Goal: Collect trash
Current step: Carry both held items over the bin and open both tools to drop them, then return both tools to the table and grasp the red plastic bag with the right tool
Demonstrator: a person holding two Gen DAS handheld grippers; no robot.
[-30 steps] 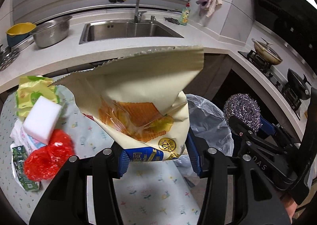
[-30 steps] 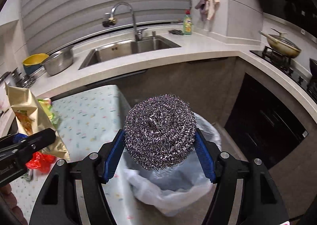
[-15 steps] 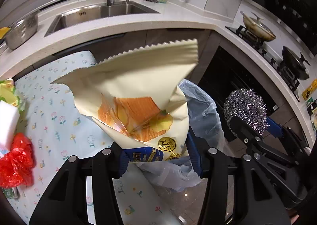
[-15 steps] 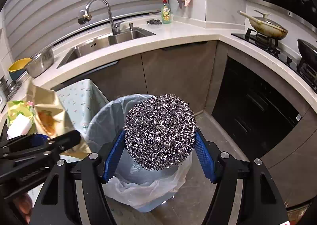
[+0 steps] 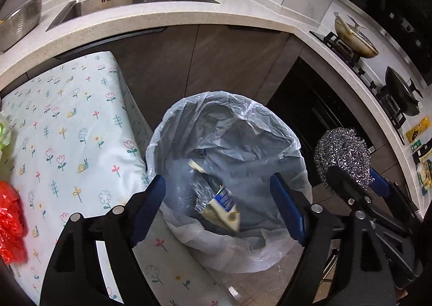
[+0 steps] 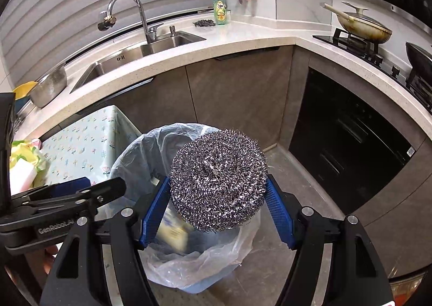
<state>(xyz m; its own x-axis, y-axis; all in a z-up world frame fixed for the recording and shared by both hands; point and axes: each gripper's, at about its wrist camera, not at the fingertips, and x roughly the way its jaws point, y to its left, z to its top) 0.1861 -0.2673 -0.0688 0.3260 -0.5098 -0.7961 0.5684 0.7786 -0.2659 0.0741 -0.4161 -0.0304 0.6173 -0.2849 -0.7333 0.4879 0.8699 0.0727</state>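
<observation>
1. left gripper (image 5: 217, 204) — jaws have just been opening and stand wide with nothing between them, tilted down over the bin (image 5: 167, 136).
2. snack bag (image 5: 220, 207) lies inside the bin liner.
3. right gripper (image 6: 218, 208) — jaws clamp the steel scourer (image 6: 218, 180), angled down above the bin's rim, beside the floral worktop (image 5: 67, 130).
</observation>
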